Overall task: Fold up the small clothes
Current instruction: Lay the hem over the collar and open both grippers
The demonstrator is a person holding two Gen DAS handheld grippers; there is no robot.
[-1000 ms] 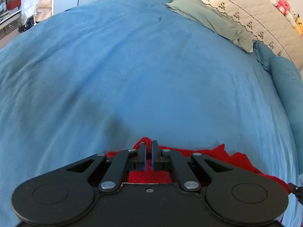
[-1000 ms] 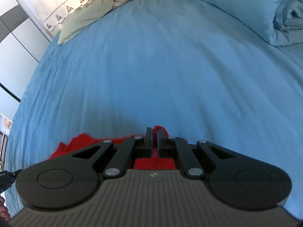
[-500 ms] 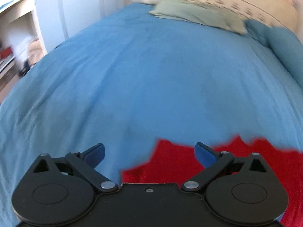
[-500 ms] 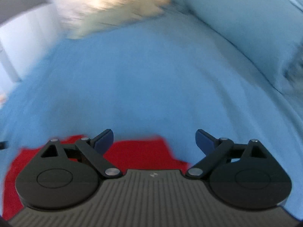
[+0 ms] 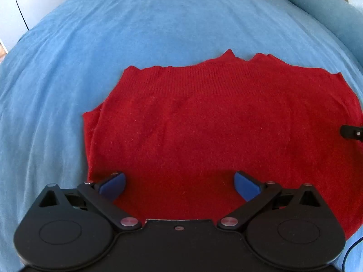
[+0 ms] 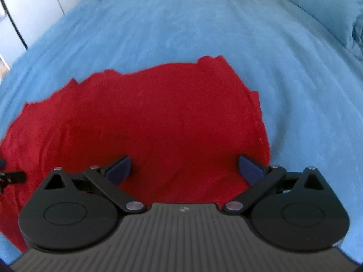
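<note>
The red sweater lay flat on the bed, ready for a fold; the left gripper and right gripper hung spread wide, holding nothing.

A red knit sweater is laid flat on a blue bedspread. It is folded into a broad block, with a ribbed band along its jagged far edge and a second layer exposed at its left side.
</note>
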